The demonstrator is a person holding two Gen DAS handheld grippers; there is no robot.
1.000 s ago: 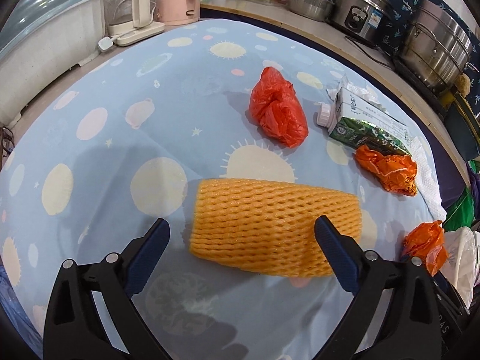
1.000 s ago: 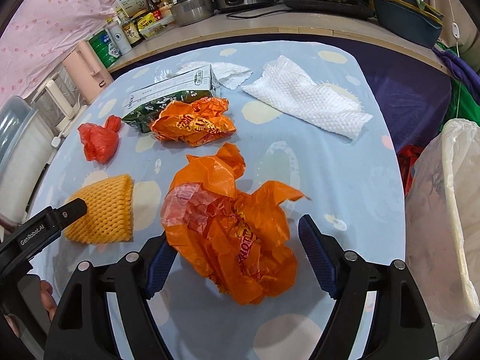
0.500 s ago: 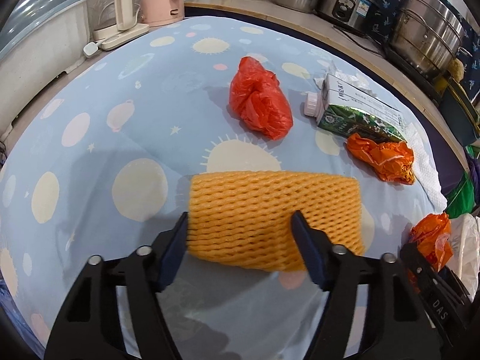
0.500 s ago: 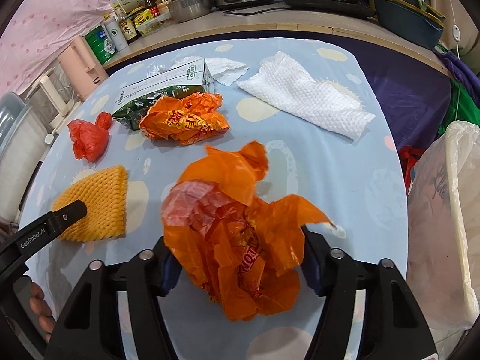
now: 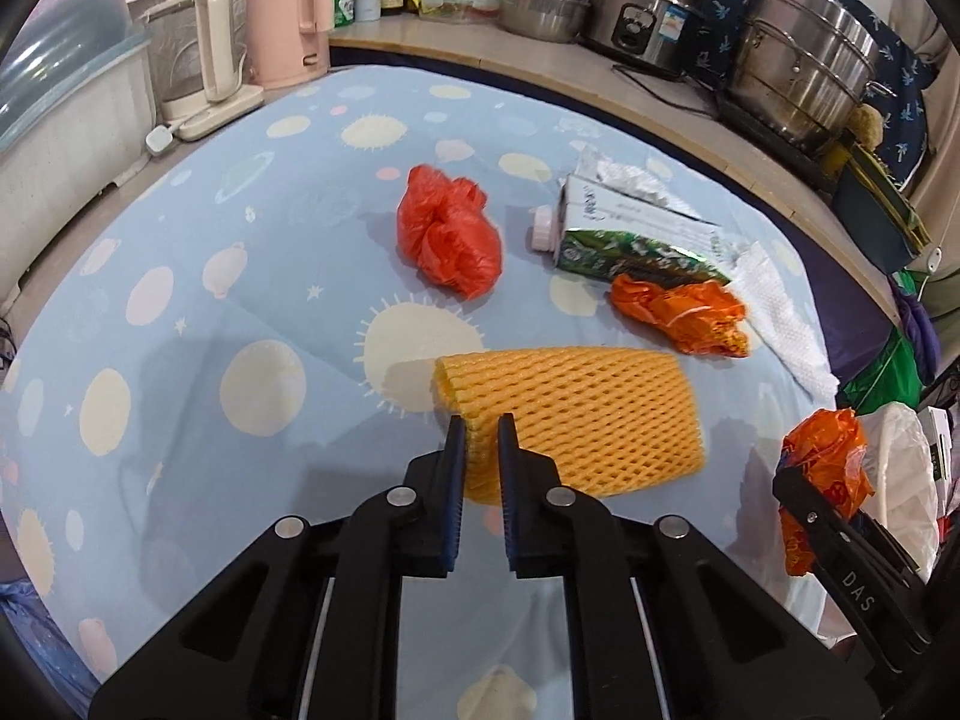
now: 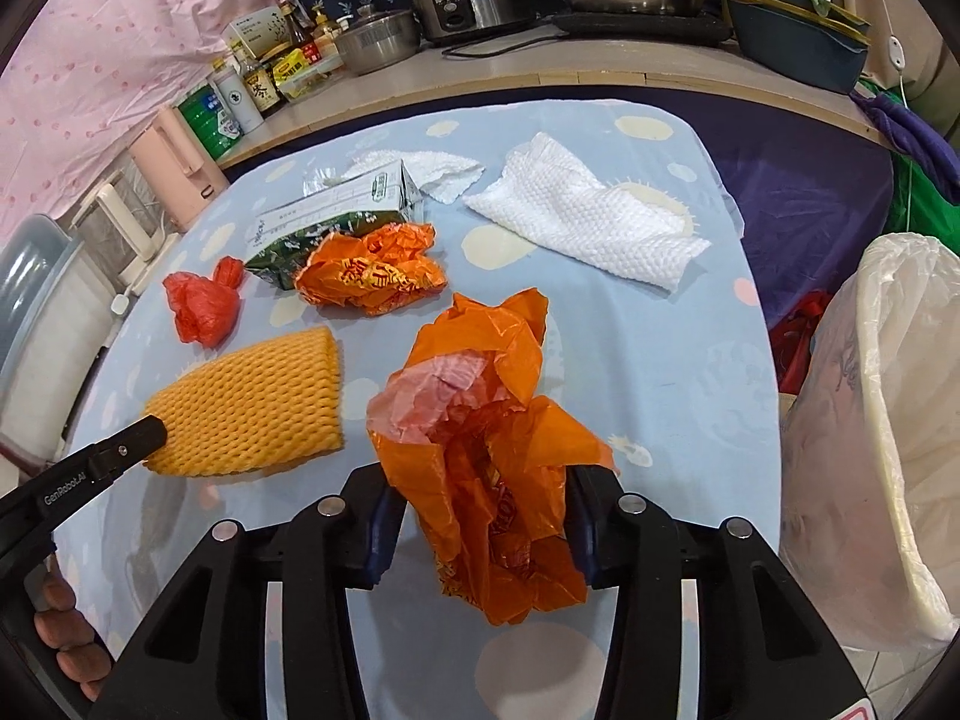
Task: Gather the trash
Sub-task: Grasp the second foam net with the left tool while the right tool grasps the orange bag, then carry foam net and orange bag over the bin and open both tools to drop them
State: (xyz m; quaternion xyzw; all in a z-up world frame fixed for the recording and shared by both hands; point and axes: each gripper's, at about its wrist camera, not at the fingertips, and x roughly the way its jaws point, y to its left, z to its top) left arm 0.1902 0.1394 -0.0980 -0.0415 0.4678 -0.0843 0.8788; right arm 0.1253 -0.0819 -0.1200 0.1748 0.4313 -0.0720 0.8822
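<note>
My left gripper [image 5: 480, 438] is shut on the near edge of a yellow foam fruit net [image 5: 576, 414], which lies on the blue tablecloth [image 5: 240, 276]. The net also shows in the right wrist view [image 6: 252, 402]. My right gripper [image 6: 480, 510] is shut on a crumpled orange plastic bag [image 6: 480, 450] and holds it just above the table; the bag also shows in the left wrist view [image 5: 822, 480]. A red bag [image 5: 450, 234], a green-white carton [image 5: 630, 234], a second orange wrapper [image 5: 684, 312] and white paper towels [image 6: 588, 222] lie on the cloth.
A bin lined with a white bag [image 6: 888, 432] stands off the table's right edge. Kettles [image 5: 204, 72], a pink jug [image 5: 288, 12], bottles, pots and a rice cooker [image 5: 642, 12] line the back counter. A white tub [image 5: 54, 138] stands at the left.
My left gripper has closed from wide open onto the foam net's edge. My right gripper has closed on the orange bag and lifted it slightly.
</note>
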